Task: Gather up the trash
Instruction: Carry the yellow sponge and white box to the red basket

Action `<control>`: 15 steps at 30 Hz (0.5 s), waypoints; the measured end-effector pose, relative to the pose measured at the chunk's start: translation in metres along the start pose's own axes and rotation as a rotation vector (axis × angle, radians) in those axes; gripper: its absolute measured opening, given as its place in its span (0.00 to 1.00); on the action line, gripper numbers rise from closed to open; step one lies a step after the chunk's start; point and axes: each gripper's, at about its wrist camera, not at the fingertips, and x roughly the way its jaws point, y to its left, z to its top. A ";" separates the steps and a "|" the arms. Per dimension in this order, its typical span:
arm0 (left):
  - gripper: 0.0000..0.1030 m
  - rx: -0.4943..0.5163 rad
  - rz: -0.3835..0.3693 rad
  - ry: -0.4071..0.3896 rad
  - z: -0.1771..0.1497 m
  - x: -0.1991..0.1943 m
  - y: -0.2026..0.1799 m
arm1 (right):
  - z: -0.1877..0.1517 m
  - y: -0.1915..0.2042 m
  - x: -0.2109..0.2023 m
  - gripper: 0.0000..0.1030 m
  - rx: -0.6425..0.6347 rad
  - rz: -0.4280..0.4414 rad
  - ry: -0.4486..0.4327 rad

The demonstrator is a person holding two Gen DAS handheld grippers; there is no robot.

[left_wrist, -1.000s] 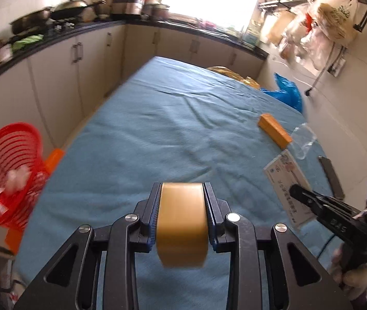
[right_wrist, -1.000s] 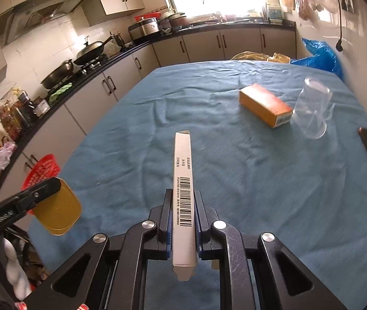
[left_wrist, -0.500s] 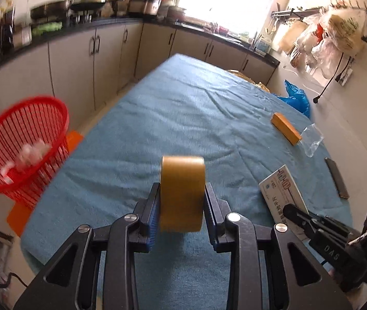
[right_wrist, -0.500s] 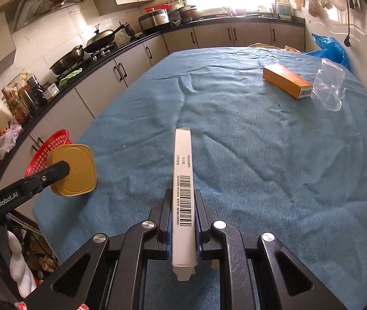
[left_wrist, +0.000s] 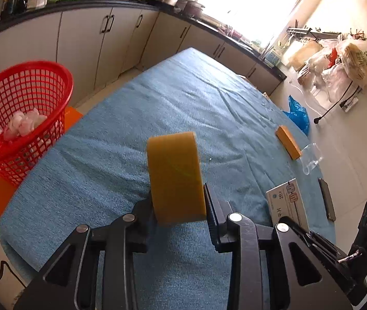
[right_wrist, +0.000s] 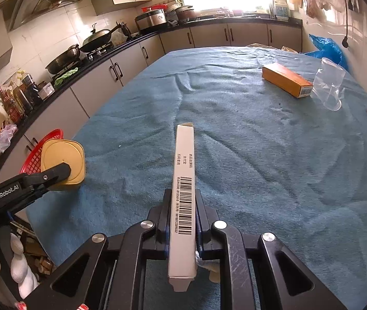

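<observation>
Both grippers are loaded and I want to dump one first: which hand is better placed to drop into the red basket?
Left. The left gripper holds the yellow container nearest the red basket at the table's left edge; the right gripper, clamping the white box, sits farther away.

Fuzzy matt blue cloth (right_wrist: pixel 261 155) over the table; matt ochre plastic tub (left_wrist: pixel 175 175); smooth white cardboard box (right_wrist: pixel 183 180); glossy red plastic mesh basket (left_wrist: pixel 23 103) far left; crinkled clear plastic cup (right_wrist: pixel 329 87) far right.

1. My left wrist camera sits close behind its fingers, angled down across the blue-covered table (left_wrist: pixel 183 98) toward the window.
2. My right wrist view looks likewise; both share the orange box (right_wrist: pixel 286 80).
</observation>
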 end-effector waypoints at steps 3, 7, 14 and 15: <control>0.28 0.052 0.023 -0.054 -0.001 -0.012 -0.008 | 0.000 0.001 -0.002 0.14 -0.002 0.005 -0.007; 0.26 0.109 0.044 -0.100 -0.002 -0.024 -0.019 | 0.000 0.005 -0.006 0.14 -0.007 0.016 -0.021; 0.26 0.102 0.020 -0.120 0.000 -0.037 -0.015 | 0.000 0.020 -0.021 0.14 -0.044 0.026 -0.055; 0.26 0.096 0.015 -0.122 0.001 -0.039 -0.013 | 0.000 0.022 -0.023 0.14 -0.049 0.028 -0.059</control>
